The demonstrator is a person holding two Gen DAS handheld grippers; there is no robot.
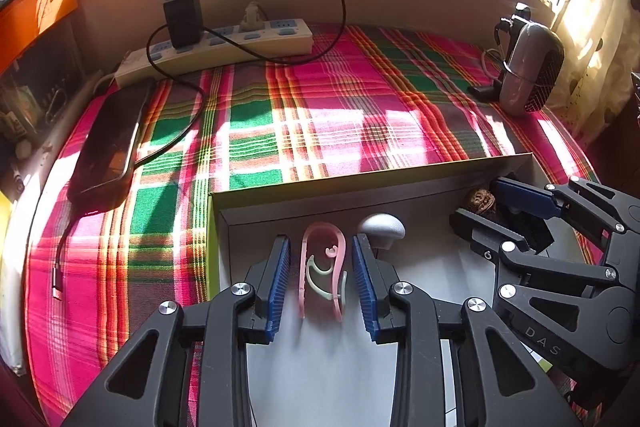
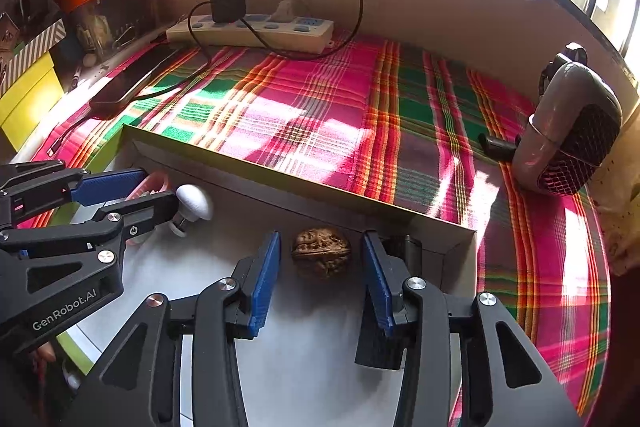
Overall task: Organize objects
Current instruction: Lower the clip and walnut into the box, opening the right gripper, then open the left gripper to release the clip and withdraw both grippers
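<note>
A shallow cardboard box point(image 1: 360, 183) with a white floor sits on the plaid cloth. Inside it lies a pink clip point(image 1: 322, 267), flat between the blue pads of my left gripper point(image 1: 321, 242), which stands open without touching it. A brown walnut point(image 2: 322, 253) rests on the box floor near the far wall, between the blue pads of my right gripper point(image 2: 321, 239), also open with a gap on each side. A white mushroom-shaped knob point(image 1: 381, 227) lies just right of the left gripper. From the right wrist view the left gripper point(image 2: 160, 185) straddles the pink clip point(image 2: 154, 183).
A black block point(image 2: 404, 247) fills the box's far right corner. On the plaid cloth point(image 1: 320, 95) are a power strip point(image 1: 224, 47) with a black charger and cable, a dark phone point(image 1: 108, 143) at left and a grey handheld device point(image 1: 532, 71) at right. An orange box point(image 1: 36, 11) sits back left.
</note>
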